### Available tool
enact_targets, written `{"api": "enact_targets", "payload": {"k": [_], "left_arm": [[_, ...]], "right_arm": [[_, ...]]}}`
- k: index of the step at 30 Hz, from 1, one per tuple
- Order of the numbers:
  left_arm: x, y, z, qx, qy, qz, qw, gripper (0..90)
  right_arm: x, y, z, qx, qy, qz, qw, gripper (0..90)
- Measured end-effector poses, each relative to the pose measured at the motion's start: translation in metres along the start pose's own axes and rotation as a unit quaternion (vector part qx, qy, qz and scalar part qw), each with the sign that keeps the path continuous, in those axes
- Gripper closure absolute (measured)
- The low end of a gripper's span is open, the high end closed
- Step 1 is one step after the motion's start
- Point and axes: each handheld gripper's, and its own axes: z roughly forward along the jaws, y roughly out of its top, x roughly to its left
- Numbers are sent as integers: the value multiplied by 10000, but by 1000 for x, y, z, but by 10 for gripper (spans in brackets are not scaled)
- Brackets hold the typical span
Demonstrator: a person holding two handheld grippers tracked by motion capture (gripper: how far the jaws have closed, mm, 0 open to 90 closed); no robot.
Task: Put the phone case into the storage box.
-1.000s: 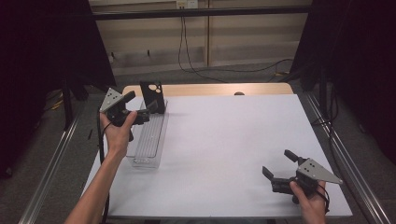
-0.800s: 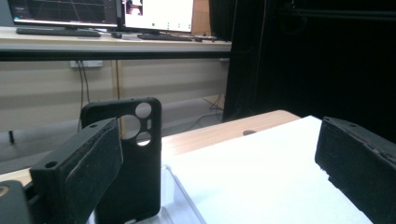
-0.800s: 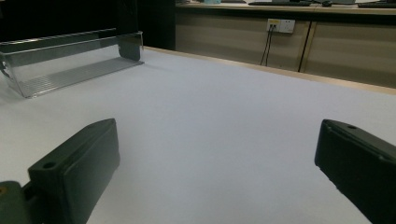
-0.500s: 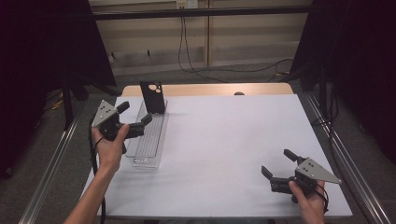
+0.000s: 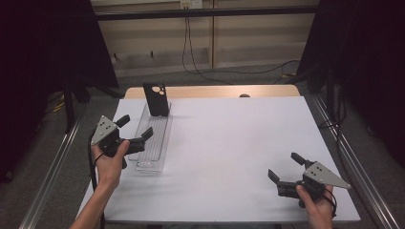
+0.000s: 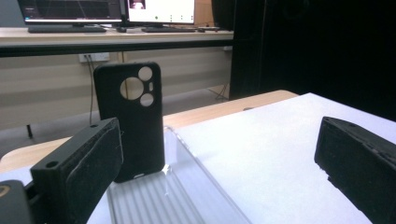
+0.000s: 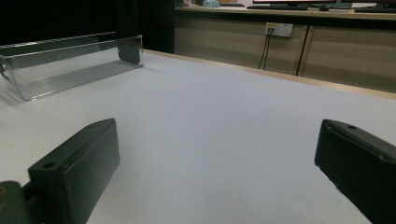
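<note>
High view has our left gripper [image 5: 135, 130] hanging at the left edge of the table, jaws spread wide and holding nothing, just beside the clear tray [image 5: 154, 138]. The black phone case [image 5: 156, 99] stands upright at the tray's far end, leaning slightly on it. Our worry is that case: it rests on a narrow edge, so we judge a nudge to the tray wall, or a jaw that meets the case off-centre, could topple it flat or slide the light tray across the white table [image 5: 239, 152]. In the left gripper view the phone case [image 6: 129, 119] sits ahead between the jaws but nearer the left one, so a straight push forward might clip it. The left hand [image 5: 111, 162] grips from below, wrist cocked, jaws aimed up along the tray. Our right gripper [image 5: 285, 167] rests low near the table's right front corner, well apart, wide open and empty
</note>
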Motion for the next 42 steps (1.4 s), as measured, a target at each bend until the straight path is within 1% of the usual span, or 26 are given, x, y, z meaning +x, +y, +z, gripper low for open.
{"api": "enact_targets", "payload": {"k": [1, 3, 4, 7, 11, 13, 15, 17, 18, 19, 21, 23, 24, 25, 27, 28, 29, 31, 33, 35, 36, 38, 40, 41, 42], "left_arm": [[-1, -2, -2, -10, -3, -25, 10000, 11], [-1, -4, -4, 48, 17, 19, 10000, 11], [-2, -6, -6, 37, 46, 21, 10000, 11], [-4, -14, -9, 51, 69, -61, 9999, 11], [-6, -22, -13, 91, 57, -53, 9999, 11], [-7, -28, -16, 129, 24, -144, 9998, 12], [-9, -33, -18, 128, 59, -119, 9998, 11], [-10, -36, -21, 189, 33, -83, 9998, 11], [-11, -39, -22, 185, 49, -96, 9998, 12], [-11, -40, -24, 203, 51, -68, 9998, 11], [-13, -45, -28, 220, 107, -24, 9997, 11], [-14, -48, -31, 232, 133, -62, 9996, 11], [-14, -49, -33, 269, 158, -43, 9995, 11], [-15, -51, -35, 254, 203, -82, 9994, 11], [-16, -55, -38, 293, 179, -144, 9993, 11], [-17, -56, -40, 297, 198, -124, 9993, 11], [-17, -58, -41, 309, 172, -126, 9993, 11], [-19, -61, -44, 320, 156, -162, 9992, 11], [-21, -63, -47, 385, 159, -100, 9991, 12], [-23, -66, -51, 443, 149, -86, 9989, 12], [-24, -67, -54, 417, 146, -140, 9989, 13], [-25, -68, -58, 428, 194, -116, 9988, 16], [-25, -70, -60, 386, 237, -166, 9988, 16], [-25, -71, -61, 328, 220, -213, 9990, 15], [-25, -71, -62, 328, 197, -183, 9991, 15]], "right_arm": [[0, 0, 0, 4, -7, 0, 10000, 0], [0, 0, 0, 9, -13, 8, 10000, 0], [0, 0, 0, 12, -15, 8, 10000, 0], [0, 0, -1, 30, -7, -8, 10000, 0], [0, -1, -2, 41, -10, -11, 10000, 0], [0, -1, -3, 36, -20, -12, 10000, 0], [0, -1, -3, 34, -25, -5, 10000, 0], [0, -1, -3, 31, -44, 3, 10000, 0], [0, -1, -4, 29, -44, 0, 10000, 0], [0, -1, -4, 29, -43, -6, 10000, 0], [0, -1, -4, 30, -39, -4, 10000, 0], [0, -1, -4, 32, -42, -7, 10000, 0], [0, -1, -4, 32, -41, -6, 10000, 0], [0, -1, -4, 34, -44, -8, 10000, 0], [0, -1, -4, 33, -36, -10, 10000, 0], [0, -1, -4, 35, -22, -16, 10000, 0], [1, -1, -3, 32, -30, -13, 10000, 0], [1, -1, -3, 44, -20, -13, 10000, 0], [1, -1, -3, 38, -23, -13, 10000, 0], [1, -1, -4, 31, -32, -16, 10000, 0], [1, -1, -4, 33, -24, -23, 10000, 0], [0, -1, -5, 35, -43, -12, 10000, 0], [0, -1, -5, 38, -48, -16, 10000, 0], [0, -1, -5, 35, -49, -5, 10000, 0], [1, -1, -5, 35, -46, -16, 10000, 0]]}}
